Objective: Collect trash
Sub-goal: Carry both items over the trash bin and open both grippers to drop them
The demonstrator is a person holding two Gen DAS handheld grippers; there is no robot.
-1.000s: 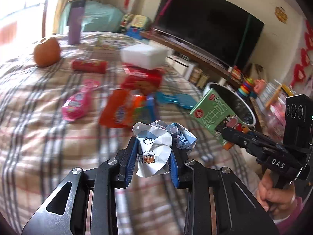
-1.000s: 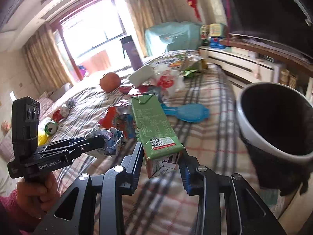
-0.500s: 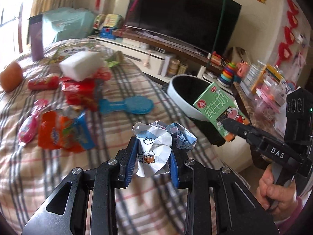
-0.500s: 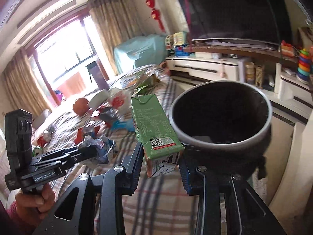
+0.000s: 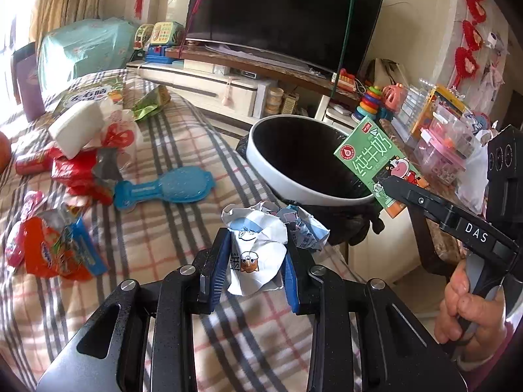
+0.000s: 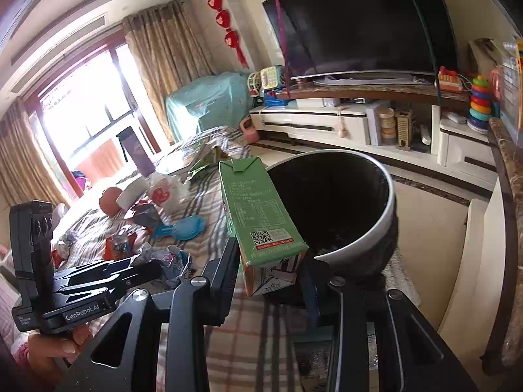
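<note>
Left gripper (image 5: pixel 256 258): blue pads pinch a crumpled paper wrapper (image 5: pixel 261 245), white with blue print; the wad bulges out above and beside the fingers.
Right gripper (image 6: pixel 271 271): fingers clamp the lower end of a green milk carton (image 6: pixel 261 215); in the left wrist view the carton (image 5: pixel 376 163) tilts over the near rim of the bin.
Trash bin (image 5: pixel 304 160): round, white rim, black liner, standing just off the edge of the plaid-covered surface, below the TV stand. Interior dark; contents cannot be made out.
Plaid cover (image 5: pixel 183 228): checked cloth under both grippers, carrying the remaining litter.
Remaining litter: orange snack packet (image 5: pixel 55 248) at the left; red wrappers (image 5: pixel 75 170) further back; a green packet (image 5: pixel 150 104) near the far edge.
Other items on the cover: blue plastic paddle (image 5: pixel 166 184) lying flat between wrappers and bin; white foam block (image 5: pixel 75 127) resting on the red wrappers.
Hands: a hand (image 5: pixel 470 310) grips the right gripper's handle; fingers (image 6: pixel 59 346) hold the left one's.
Television (image 5: pixel 284 13): dark screen on the stand behind the bin.
</note>
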